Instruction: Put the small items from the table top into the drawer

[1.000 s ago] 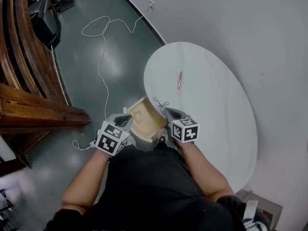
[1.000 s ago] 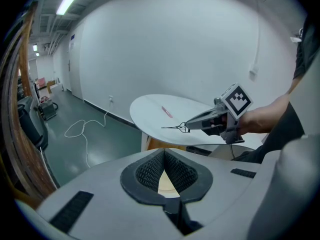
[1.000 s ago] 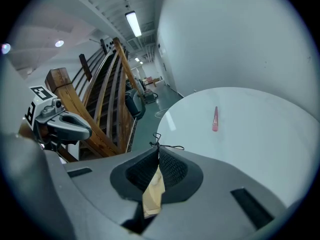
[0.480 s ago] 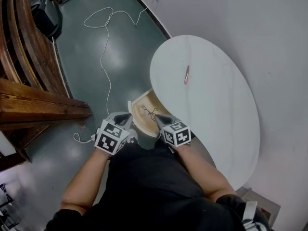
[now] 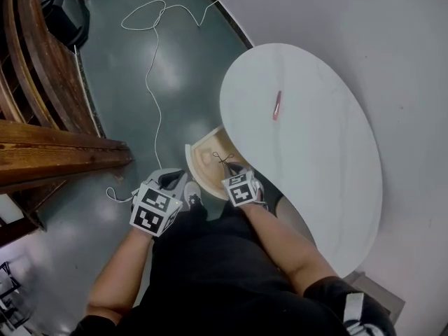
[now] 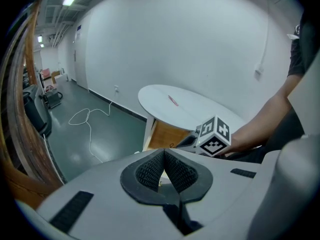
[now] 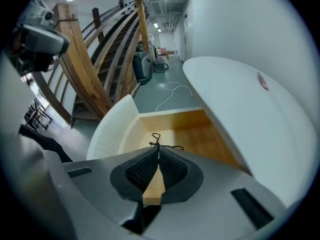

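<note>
Under the white oval table (image 5: 315,152) a wooden drawer (image 5: 208,161) stands pulled out, its inside bare (image 7: 175,134). My right gripper (image 5: 227,168) hangs low over it, shut on a thin black twisted wire piece (image 7: 157,143) that sticks out past the fingertips (image 5: 224,159). In the right gripper view the right gripper (image 7: 158,151) points down into the drawer. My left gripper (image 5: 179,180) sits just left of the drawer's front, its pads meeting with nothing in them (image 6: 163,153). A small red item (image 5: 278,106) lies on the table top (image 6: 172,100).
A white cable (image 5: 150,54) loops across the green floor on the left. A curved wooden stair structure (image 5: 42,124) fills the left side. The white wall (image 5: 364,26) runs close behind the table. The person's torso and arms fill the bottom of the head view.
My right gripper has dropped from the table's edge down over the open drawer, carrying the black wire piece. The left gripper has shifted slightly beside the drawer front.
</note>
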